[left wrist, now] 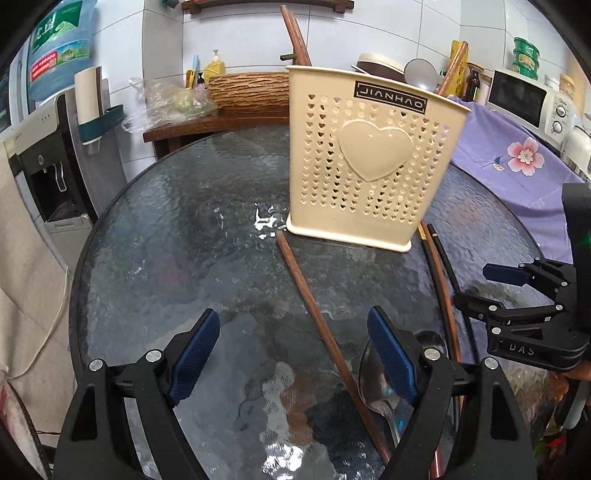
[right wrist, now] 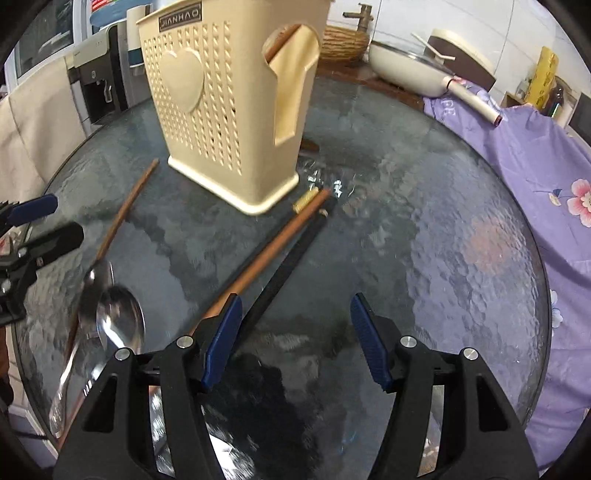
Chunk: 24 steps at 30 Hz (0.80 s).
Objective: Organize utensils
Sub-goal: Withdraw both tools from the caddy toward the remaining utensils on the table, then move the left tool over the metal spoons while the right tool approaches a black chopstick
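A cream perforated utensil holder (left wrist: 365, 158) (right wrist: 229, 110) stands upright on the round glass table (left wrist: 184, 240). Brown chopsticks (left wrist: 295, 33) stick out of its top. One brown chopstick (left wrist: 321, 325) (right wrist: 125, 210) lies on the glass and runs between the wide jaws of my left gripper (left wrist: 295, 354), which is open and holds nothing. Two metal spoons (right wrist: 118, 321) lie by its right finger. My right gripper (right wrist: 295, 339) (left wrist: 484, 291) is open over a brown chopstick (right wrist: 266, 251) and a black chopstick (right wrist: 291, 258); the black one passes just inside its left pad.
A purple flowered cloth (left wrist: 517, 158) (right wrist: 535, 155) covers the surface to the right of the table. Behind stand a microwave (left wrist: 524, 99), a cream pan (right wrist: 406, 70), a woven basket (left wrist: 251, 88) and a water dispenser (left wrist: 48, 155) at the left.
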Available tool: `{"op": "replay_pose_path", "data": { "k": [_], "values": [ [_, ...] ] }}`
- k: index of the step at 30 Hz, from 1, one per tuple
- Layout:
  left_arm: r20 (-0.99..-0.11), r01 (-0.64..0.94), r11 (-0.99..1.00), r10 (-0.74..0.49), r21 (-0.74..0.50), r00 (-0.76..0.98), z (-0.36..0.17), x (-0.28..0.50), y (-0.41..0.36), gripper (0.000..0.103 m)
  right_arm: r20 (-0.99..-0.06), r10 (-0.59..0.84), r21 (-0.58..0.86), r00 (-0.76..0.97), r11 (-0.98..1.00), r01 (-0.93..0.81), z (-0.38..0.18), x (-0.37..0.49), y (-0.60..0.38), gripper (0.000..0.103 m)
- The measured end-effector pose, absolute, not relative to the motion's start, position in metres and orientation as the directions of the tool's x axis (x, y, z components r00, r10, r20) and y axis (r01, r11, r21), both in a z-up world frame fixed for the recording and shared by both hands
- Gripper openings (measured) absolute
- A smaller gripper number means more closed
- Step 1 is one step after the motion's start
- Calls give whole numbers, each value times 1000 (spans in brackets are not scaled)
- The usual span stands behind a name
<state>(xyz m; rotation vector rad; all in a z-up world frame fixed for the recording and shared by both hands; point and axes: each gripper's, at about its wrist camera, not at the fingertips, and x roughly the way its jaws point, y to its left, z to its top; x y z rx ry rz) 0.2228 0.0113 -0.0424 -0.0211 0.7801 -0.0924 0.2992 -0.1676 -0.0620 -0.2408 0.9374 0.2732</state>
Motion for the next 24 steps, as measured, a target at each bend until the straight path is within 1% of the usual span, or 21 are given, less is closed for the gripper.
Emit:
{"op": "replay_pose_path", "data": {
  "k": [3, 5, 9, 11, 15, 18, 21, 24],
  "values": [
    [-705, 87, 995, -95, -47, 703, -44, 218, 11, 77, -822, 154, -34, 548, 948, -317, -62, 297, -185, 60],
    [-707, 97, 994, -100, -44, 700, -46, 216, 9, 72, -825, 171, -3, 539, 952, -306, -61, 297, -192, 59],
    [-715, 154, 987, -134, -37, 686, -48, 206, 0, 64, -822, 151, -26, 549, 953, -302, -62, 296, -196, 59],
    [-720, 181, 983, -146, -29, 678, -49, 200, -5, 60, -824, 157, -16, 545, 954, -299, -61, 296, -197, 55],
    [-728, 224, 975, -160, -10, 667, -50, 191, -14, 58, -822, 156, -16, 548, 955, -295, -62, 295, -197, 54],
    [-723, 241, 971, -176, -14, 668, -48, 185, -21, 55, -820, 156, -13, 550, 957, -291, -62, 295, -198, 54],
    [-716, 274, 962, -200, -13, 669, -45, 179, -32, 54, -820, 159, -6, 550, 958, -286, -62, 296, -201, 54],
    [-717, 306, 952, -203, 15, 667, -47, 176, -45, 54, -819, 156, -10, 552, 958, -286, -62, 295, -201, 54]
  ]
}}
